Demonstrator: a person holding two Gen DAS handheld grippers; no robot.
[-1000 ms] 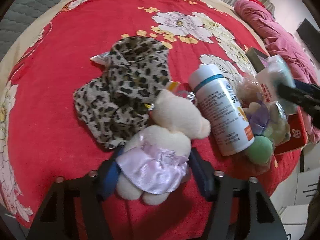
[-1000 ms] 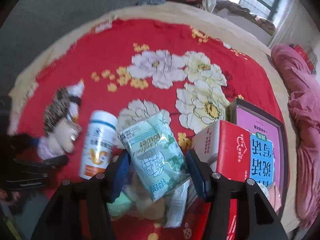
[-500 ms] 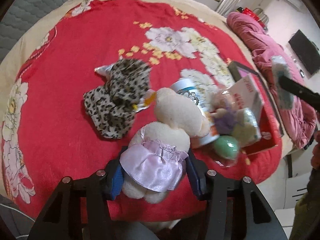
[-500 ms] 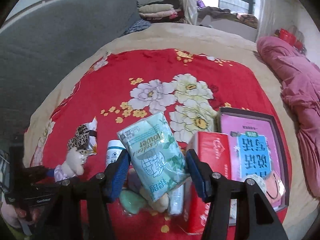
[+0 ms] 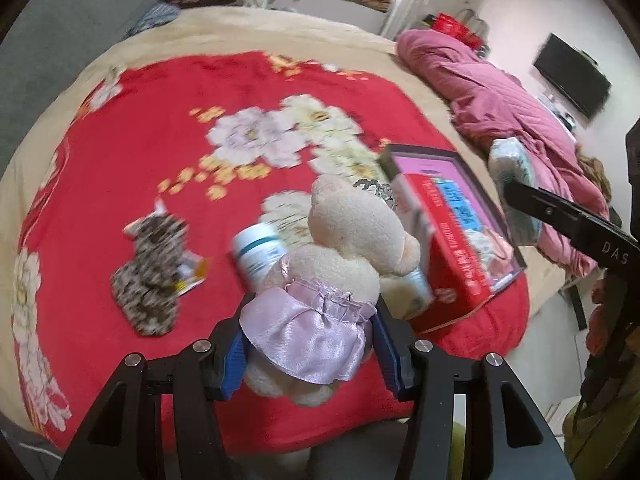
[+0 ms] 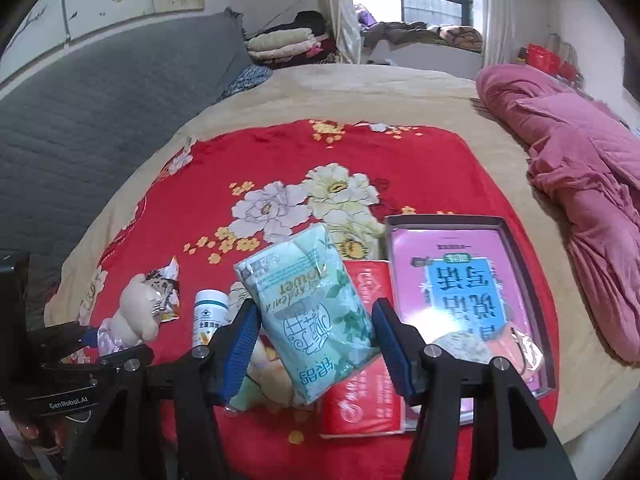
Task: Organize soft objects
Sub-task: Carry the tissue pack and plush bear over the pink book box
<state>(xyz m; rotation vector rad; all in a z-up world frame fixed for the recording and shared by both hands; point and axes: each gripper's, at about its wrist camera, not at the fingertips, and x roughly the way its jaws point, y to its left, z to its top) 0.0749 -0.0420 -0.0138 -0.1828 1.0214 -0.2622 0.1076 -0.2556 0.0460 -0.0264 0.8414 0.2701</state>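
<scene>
Left gripper point(image 5: 308, 344) clenched on a fuzzy cream teddy bear point(image 5: 344, 256) in a shiny lilac skirt, blue pads squeezing the skirt on both sides. Bear lifted above the red flowered blanket point(image 5: 128, 128), long way running from the feet near the camera to the round head pointing away and a little right. Right gripper point(image 6: 316, 344) clenched on a soft, puffy pale-green tissue pack point(image 6: 316, 308) in crinkly plastic, long way tilted, upper end leaning away and left, lower end toward the camera and right. Pack held up over the bed too. Down on the blanket: a smooth white bottle point(image 6: 210, 316) lying flat, a spotted leopard cloth point(image 5: 150, 280) all crumpled, a hard red box point(image 6: 362, 400), and just beside it a flat dark tray point(image 6: 516, 232) with a pink and blue book-like thing inside. Lumpy pink quilt point(image 6: 576, 160) well apart, at the right edge of the bed.
</scene>
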